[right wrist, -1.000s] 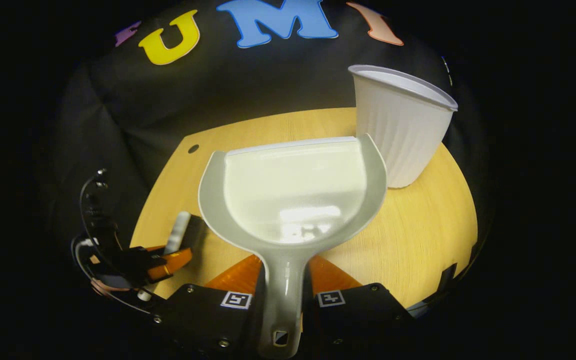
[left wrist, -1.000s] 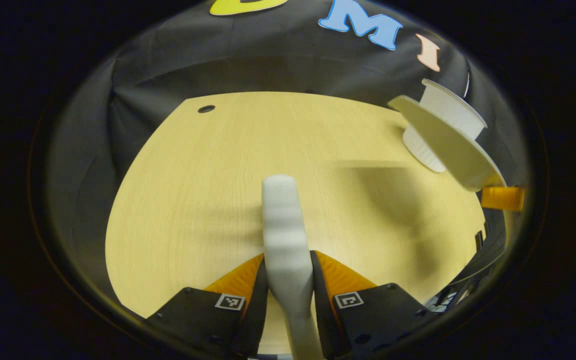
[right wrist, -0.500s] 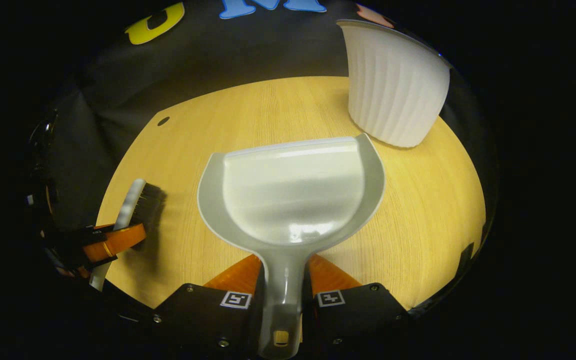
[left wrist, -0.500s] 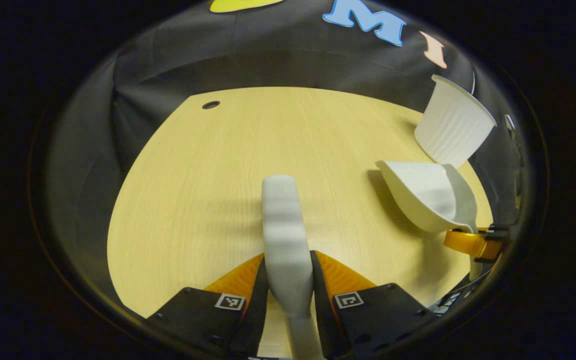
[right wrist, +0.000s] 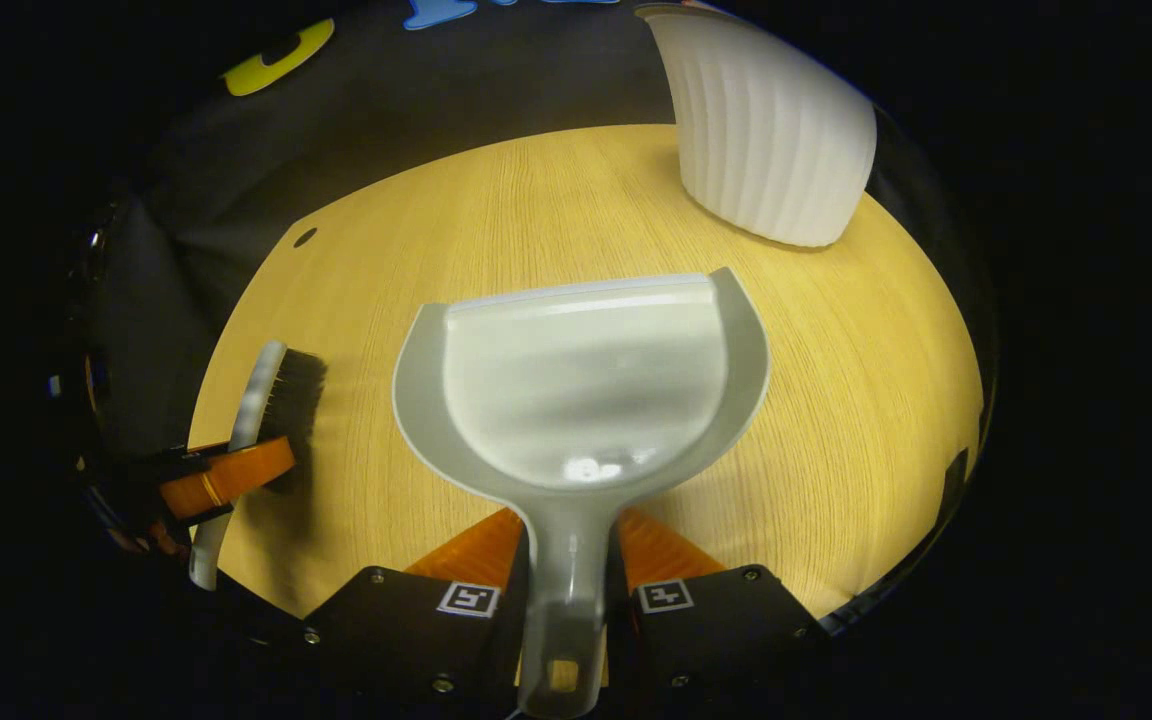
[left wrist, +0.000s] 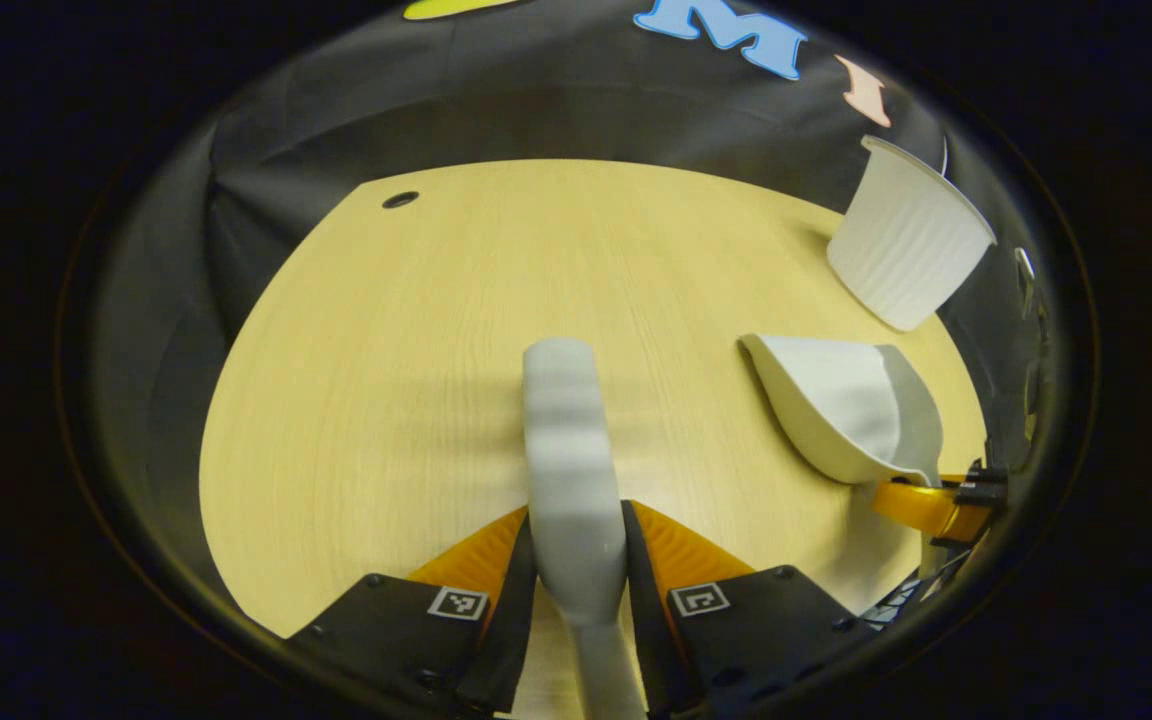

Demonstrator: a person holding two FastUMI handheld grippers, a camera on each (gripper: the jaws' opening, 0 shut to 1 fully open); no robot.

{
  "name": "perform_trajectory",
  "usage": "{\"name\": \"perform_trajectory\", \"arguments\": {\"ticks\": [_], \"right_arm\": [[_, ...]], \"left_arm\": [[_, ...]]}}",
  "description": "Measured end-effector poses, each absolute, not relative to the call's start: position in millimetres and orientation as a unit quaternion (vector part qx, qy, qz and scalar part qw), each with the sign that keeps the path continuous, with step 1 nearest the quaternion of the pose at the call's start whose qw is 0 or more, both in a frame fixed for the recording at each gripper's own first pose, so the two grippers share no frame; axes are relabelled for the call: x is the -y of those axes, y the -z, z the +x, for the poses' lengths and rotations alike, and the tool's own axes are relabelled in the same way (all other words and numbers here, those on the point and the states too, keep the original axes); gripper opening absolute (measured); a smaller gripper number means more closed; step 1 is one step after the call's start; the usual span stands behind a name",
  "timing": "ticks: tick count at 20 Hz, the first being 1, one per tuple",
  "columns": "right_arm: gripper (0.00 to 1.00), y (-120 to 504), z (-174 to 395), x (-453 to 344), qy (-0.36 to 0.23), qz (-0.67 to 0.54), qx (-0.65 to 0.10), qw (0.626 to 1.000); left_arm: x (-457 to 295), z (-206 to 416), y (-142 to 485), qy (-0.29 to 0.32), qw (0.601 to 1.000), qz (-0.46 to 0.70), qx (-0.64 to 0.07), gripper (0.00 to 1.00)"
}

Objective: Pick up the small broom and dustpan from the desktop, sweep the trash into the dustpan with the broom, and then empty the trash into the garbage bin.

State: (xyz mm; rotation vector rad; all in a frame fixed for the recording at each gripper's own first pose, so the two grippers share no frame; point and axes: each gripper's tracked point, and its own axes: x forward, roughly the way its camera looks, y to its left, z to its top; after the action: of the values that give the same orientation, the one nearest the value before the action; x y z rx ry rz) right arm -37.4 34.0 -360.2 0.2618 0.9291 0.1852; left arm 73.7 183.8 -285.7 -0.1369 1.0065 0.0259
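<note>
The left tool (left wrist: 576, 560) is clamped on the broom (left wrist: 568, 450), its orange fingers pressing both sides of the pale handle. In the right gripper view the dark bristles hang just above the wooden counter (right wrist: 866, 400), at its left edge. The right tool (right wrist: 566, 560) is clamped on the handle of the dustpan (right wrist: 581, 390), which is held low over the counter with its lip pointing toward the white ribbed garbage bin (right wrist: 771, 130) standing at the far right.

The pan looks empty, apart from a bright glint near its throat that may be only a reflection, and no trash can be made out on the counter in either view. By that reading the emptying seems done and both tools are probably about to be set down.

The risks are small but real. The dustpan's long handle is gripped near its end, so a tilt could let it pivot between the fingers. A hard landing could make the pan bounce or slide toward the bin. The broom sits close to the counter's edge; released there, it could roll off.
</note>
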Motion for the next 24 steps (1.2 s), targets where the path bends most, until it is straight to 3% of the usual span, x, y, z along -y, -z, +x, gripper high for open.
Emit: {"name": "perform_trajectory", "arguments": {"ticks": [4, 5, 8, 11, 12, 14, 17, 24], "right_arm": [[0.37, 357, -39, -31, -0.088, 0.126, -0.450, 0.880], [0.47, 356, -40, -30, -0.091, 0.126, -0.449, 0.880], [0.66, 351, -48, -33, -0.103, 0.114, -0.449, 0.880], [0.99, 335, -50, -28, -0.113, 0.096, -0.433, 0.889], [0.99, 327, -50, -25, -0.114, 0.093, -0.425, 0.893], [0.99, 305, -47, -18, -0.114, 0.093, -0.398, 0.906], [0.99, 260, -35, 2, -0.109, 0.077, -0.331, 0.934], [0.99, 181, -18, 43, -0.091, 0.012, -0.128, 0.987]], "left_arm": [[-176, 89, 281, -0.008, 0.877, -0.068, -0.476, 0.54], [-174, 93, 278, -0.005, 0.878, -0.069, -0.473, 0.53], [-168, 106, 269, 0.000, 0.881, -0.076, -0.467, 0.66], [-165, 120, 251, -0.008, 0.887, -0.092, -0.453, 0.78], [-190, 79, 265, -0.013, 0.891, -0.091, -0.445, 0.88], [-172, 117, 240, -0.023, 0.903, -0.080, -0.422, 0.98], [-178, 126, 206, -0.033, 0.928, -0.064, -0.365, 0.96], [-172, 159, 95, -0.066, 0.984, -0.053, -0.159, 0.96]]}}
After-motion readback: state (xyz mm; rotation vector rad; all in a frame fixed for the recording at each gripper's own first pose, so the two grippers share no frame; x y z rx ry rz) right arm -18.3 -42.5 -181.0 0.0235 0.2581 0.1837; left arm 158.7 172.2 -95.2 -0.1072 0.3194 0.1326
